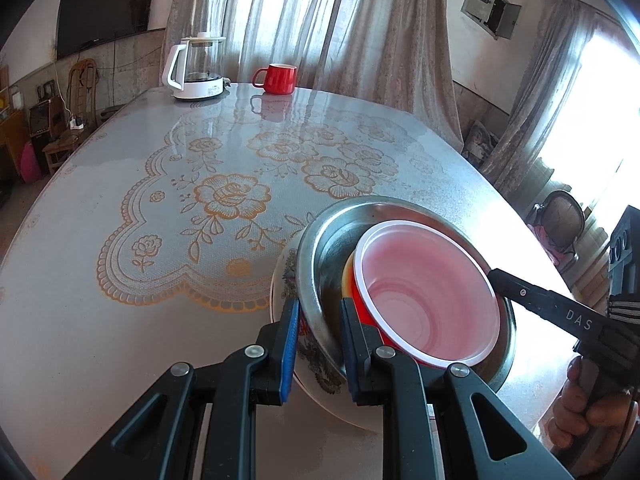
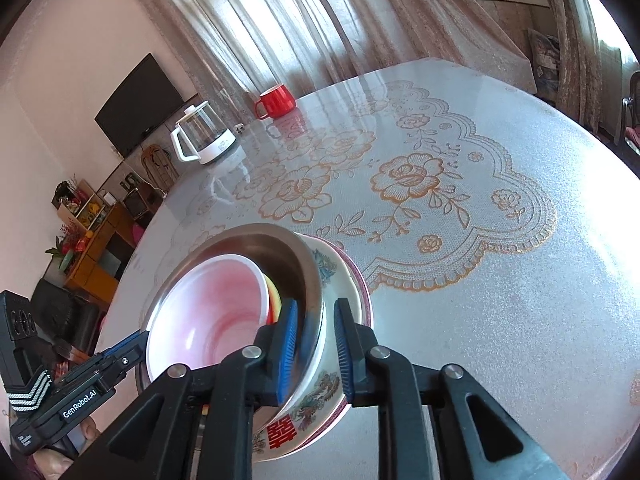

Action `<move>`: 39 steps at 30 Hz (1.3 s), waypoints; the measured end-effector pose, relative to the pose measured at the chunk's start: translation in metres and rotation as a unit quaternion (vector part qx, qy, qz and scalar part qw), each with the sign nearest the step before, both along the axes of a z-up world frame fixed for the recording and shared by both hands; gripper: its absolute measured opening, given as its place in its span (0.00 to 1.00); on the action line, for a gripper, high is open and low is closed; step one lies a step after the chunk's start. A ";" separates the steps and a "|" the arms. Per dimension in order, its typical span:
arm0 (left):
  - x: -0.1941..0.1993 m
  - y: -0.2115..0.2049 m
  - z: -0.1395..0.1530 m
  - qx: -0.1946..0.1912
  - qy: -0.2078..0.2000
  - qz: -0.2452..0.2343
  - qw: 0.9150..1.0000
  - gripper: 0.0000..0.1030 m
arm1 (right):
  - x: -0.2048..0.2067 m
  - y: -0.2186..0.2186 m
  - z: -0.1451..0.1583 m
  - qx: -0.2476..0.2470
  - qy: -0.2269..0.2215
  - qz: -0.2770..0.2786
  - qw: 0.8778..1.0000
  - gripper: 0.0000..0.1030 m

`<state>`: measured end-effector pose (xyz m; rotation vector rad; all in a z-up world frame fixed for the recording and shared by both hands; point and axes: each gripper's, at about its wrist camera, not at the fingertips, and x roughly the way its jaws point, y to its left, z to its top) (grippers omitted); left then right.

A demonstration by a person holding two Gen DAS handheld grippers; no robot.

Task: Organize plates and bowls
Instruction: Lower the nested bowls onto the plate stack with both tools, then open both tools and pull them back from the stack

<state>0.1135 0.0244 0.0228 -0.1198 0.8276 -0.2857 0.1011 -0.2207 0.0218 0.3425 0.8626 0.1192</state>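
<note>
A nested stack sits on the table: a red plastic bowl with a white inside [image 1: 428, 292] in a steel bowl [image 1: 332, 236], in a patterned ceramic bowl [image 1: 316, 364]. In the right wrist view the red bowl [image 2: 208, 316], steel bowl [image 2: 280, 248] and ceramic bowl [image 2: 332, 276] rest on a red-rimmed plate [image 2: 360, 280]. My left gripper [image 1: 320, 348] is shut on the stack's near rim. My right gripper [image 2: 316, 348] is shut on the opposite rim of the steel and ceramic bowls. The right gripper also shows in the left wrist view [image 1: 496, 276].
A red mug [image 1: 278, 78] and a glass kettle [image 1: 196, 68] stand at the table's far edge. The table [image 1: 120, 320] has a lace-pattern cloth. Curtains hang behind; chairs and a cabinet stand around it.
</note>
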 end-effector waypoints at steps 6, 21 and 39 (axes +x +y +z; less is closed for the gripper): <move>-0.001 0.001 0.002 0.002 -0.005 0.001 1.000 0.20 | 0.001 0.006 0.000 -0.019 -0.003 0.000 1.000 0.10; -0.011 0.004 0.006 0.005 -0.017 0.009 1.000 0.22 | -0.008 0.013 0.002 -0.034 -0.013 -0.012 0.999 0.15; -0.038 0.017 0.012 0.037 -0.065 0.056 0.996 0.39 | -0.047 0.043 0.036 -0.141 -0.087 -0.037 0.985 0.28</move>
